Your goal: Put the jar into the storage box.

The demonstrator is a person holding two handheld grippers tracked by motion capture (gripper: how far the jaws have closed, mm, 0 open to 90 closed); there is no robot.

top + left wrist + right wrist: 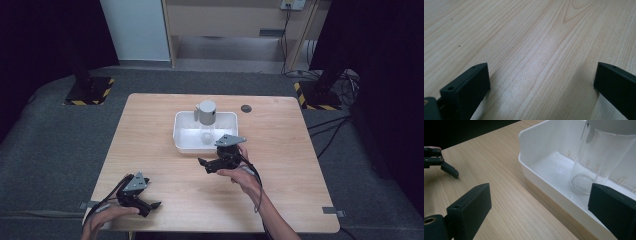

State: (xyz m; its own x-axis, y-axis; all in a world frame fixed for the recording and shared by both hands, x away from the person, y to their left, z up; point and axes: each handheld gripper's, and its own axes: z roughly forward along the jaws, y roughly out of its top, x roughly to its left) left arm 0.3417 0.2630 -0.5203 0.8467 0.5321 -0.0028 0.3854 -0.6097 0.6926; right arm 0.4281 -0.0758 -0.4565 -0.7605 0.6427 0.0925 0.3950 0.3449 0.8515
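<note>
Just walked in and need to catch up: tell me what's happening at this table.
A person sits at a wooden table with a two-jaw gripper in each hand. The right gripper, jaws open and holding nothing, is beside the near wall of a white tray, aimed at a clear cylindrical container with a grey lid that stands upright inside the tray. The left gripper is low over bare wood near the table's front edge, jaws open and holding nothing. Nothing has been grasped yet.

Even overhead light brightens the worktop point(165, 145); around it the room falls dark. Soft glare streaks its grain, and the white tray point(541, 173) looks slightly overexposed.
</note>
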